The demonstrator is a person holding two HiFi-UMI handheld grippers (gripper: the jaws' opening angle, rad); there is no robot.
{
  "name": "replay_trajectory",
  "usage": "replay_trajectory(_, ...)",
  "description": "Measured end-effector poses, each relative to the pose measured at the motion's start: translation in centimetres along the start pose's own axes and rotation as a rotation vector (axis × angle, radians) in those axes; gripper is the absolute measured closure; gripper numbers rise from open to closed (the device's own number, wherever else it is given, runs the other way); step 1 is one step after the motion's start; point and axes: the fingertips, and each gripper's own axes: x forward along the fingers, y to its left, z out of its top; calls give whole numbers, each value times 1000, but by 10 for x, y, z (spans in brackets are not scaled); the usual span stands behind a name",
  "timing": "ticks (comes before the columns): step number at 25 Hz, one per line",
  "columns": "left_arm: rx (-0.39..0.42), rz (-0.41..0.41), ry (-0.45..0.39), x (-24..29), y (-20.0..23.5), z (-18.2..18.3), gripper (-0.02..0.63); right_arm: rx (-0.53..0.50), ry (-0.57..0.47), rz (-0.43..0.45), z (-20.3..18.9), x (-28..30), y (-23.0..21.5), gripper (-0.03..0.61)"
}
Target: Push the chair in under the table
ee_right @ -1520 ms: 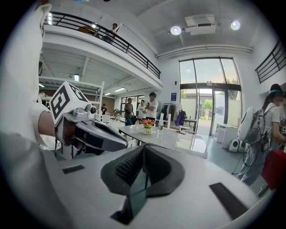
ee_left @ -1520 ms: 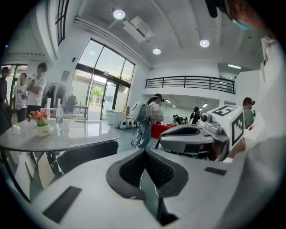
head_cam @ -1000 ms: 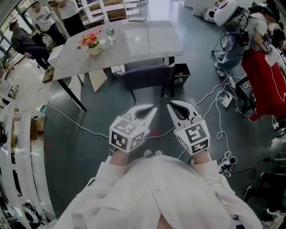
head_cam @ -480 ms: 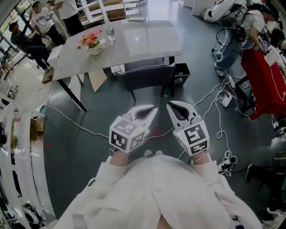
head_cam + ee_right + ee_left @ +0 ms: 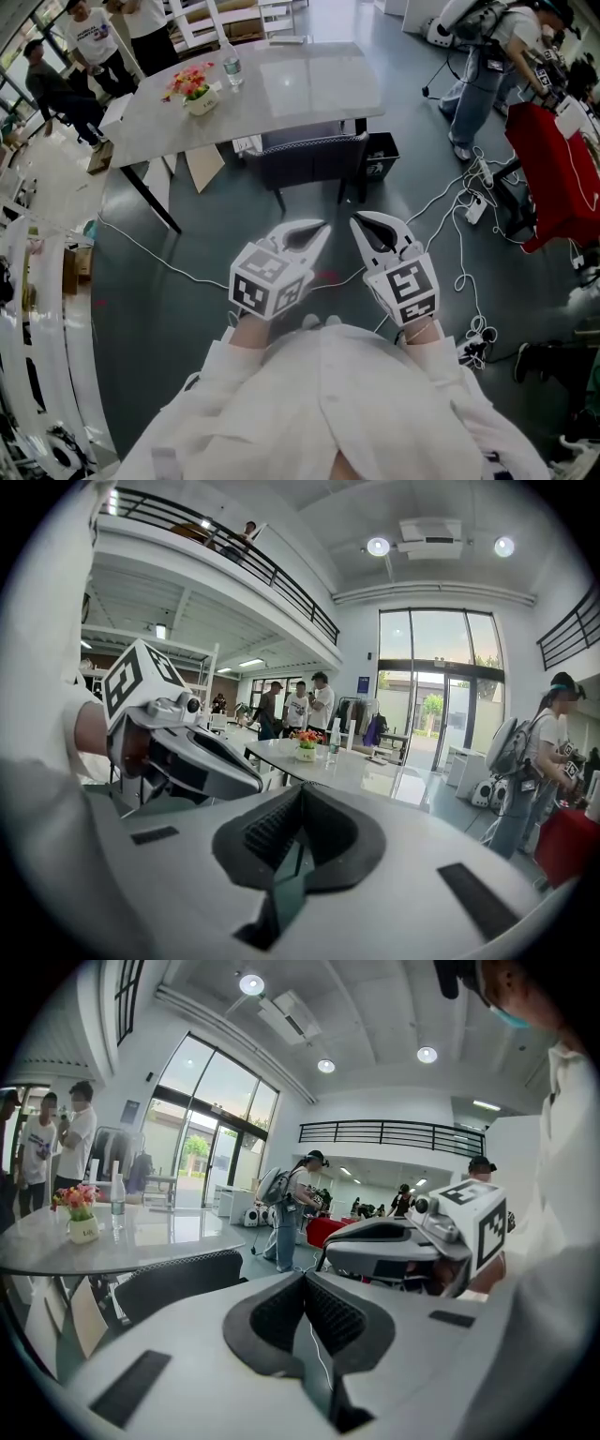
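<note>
Pot of flowers on desk; chair back at desk's near edge; open floor ahead — left claw, right claw both clenched, empty.

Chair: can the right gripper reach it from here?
Probably not yet: the right gripper is well short of the chair. Only open floor lies between them, so stepping closer should do.

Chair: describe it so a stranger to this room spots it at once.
Find the long grey table in the middle of the floor. Against its near edge stands the chair. It is the only seat there, dark with a low curved back trimmed pale along the top.
</note>
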Motion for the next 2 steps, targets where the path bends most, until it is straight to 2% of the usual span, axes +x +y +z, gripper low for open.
replay_trajectory(2,-1,-4,0,0,0,0,598,-3,-2,0,1,0,-1,546)
